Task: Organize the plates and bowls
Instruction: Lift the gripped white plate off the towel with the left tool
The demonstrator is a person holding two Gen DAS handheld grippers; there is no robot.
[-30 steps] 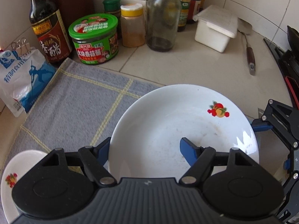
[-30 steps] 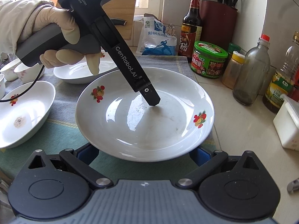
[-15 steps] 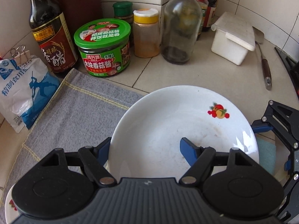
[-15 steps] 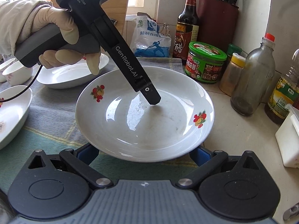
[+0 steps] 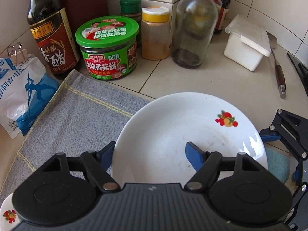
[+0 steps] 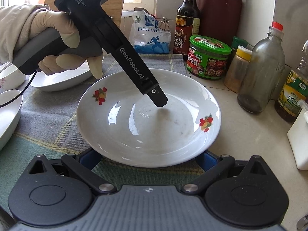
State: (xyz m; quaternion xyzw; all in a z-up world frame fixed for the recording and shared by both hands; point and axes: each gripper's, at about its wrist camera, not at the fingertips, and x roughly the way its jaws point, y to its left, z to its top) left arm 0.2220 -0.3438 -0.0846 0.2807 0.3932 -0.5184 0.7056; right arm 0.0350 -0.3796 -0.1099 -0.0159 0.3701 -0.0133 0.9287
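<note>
The left gripper (image 5: 152, 152) holds the white glazed plate with fruit decals (image 5: 192, 127), its fingers (image 5: 194, 156) pinching the rim, one inside and one beneath. The right gripper (image 6: 148, 157) has its fingers under the near rim, their spread hidden. The plate rides low where the grey checked cloth (image 5: 77, 113) meets the tiled table (image 5: 192, 80). Judged stiff, slippery and breakable, best held by its rim. Besides this one plate, three more white dishes (image 6: 61, 79) show.
</note>
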